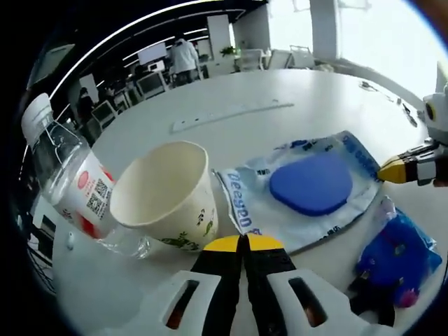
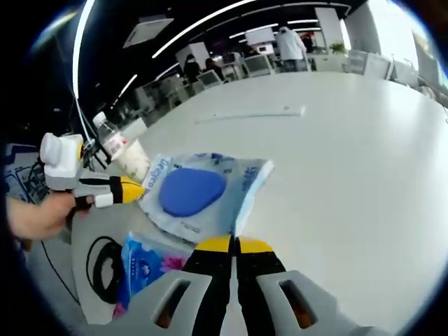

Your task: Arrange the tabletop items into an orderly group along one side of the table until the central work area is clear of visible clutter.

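Tabletop items are 5 in count, all grouped near one edge of the white table (image 1: 301, 91): 1 paper cup (image 1: 168, 192), 1 plastic bottle (image 1: 66, 175), 1 wipes pack w/ blue lid (image 1: 308, 185), 1 small blue packet (image 1: 399, 255) and 1 black cable (image 2: 98, 269).

In left gripper view the cup lies on its side, mouth to the camera, touching the bottle, which also lies tilted beside it, closer to the table edge. Wipes pack lies flat just beside the cup on the other side. Blue packet is near the pack's corner, and sth dark is partly under it. Cable shows in right gripper view as a loop beside the blue packet, close to the table edge.

Left gripper (image 1: 243, 243) points low toward the gap btw cup and wipes pack; its yellow tips are together, holding nothing. In right gripper view a hand (image 2: 38, 213) grips its handle, gripper approx. level, tip at the pack's edge.

Right gripper (image 2: 234, 244) hangs over the pack's near corner, jaws pressed together, nothing btw them.

Far on the table lies 1 long white strip (image 1: 231, 115). Office desks and a person stand behind.
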Available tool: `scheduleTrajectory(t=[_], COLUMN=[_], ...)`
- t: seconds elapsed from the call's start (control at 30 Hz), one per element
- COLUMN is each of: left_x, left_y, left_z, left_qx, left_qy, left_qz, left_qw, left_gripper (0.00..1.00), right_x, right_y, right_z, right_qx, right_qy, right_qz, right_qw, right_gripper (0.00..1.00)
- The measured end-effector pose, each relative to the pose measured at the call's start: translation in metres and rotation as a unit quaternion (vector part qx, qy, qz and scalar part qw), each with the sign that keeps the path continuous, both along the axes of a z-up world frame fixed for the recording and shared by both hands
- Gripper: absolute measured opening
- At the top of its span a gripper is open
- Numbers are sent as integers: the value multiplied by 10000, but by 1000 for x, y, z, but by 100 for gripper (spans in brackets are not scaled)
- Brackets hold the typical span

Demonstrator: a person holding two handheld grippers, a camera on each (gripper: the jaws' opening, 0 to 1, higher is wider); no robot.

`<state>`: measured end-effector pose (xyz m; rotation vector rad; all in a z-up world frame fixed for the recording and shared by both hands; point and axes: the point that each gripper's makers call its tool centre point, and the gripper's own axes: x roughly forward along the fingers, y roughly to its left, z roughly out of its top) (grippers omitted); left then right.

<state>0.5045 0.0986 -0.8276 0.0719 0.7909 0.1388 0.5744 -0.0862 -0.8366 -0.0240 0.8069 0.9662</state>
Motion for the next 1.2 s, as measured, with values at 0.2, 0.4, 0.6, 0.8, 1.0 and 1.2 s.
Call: scheduleTrajectory(t=[0.2,0.4,0.6,0.8,1.0,1.2], left_x=[0,0,-1,-2,-4,-12], left_y=[0,0,-1,0,1,-2], left_z=[0,0,1,1,4,3], left_qx=[113,300,288,120,-107,-269], left_qy=[-26,44,57,18,-152,-129], left_qz=[-102,-271,-319,-169,108,125], left_qw=[9999,9992,9991,9998,9998,9995], left_gripper=[0,0,0,0,7,10], right_x=[-1,0,-1,0,-1,-8], right_y=[0,0,1,0,2,6], right_z=[0,0,0,0,2,4], right_qx=[62,109,-5,-3,-83,-105], right_qy=[-41,-24,-123,-121,-206,-392], right_qz=[-53,-144,-13,-100,40,151], right_qw=[10000,9998,9999,9999,9997,9991], right_gripper=[0,0,0,0,4,15])
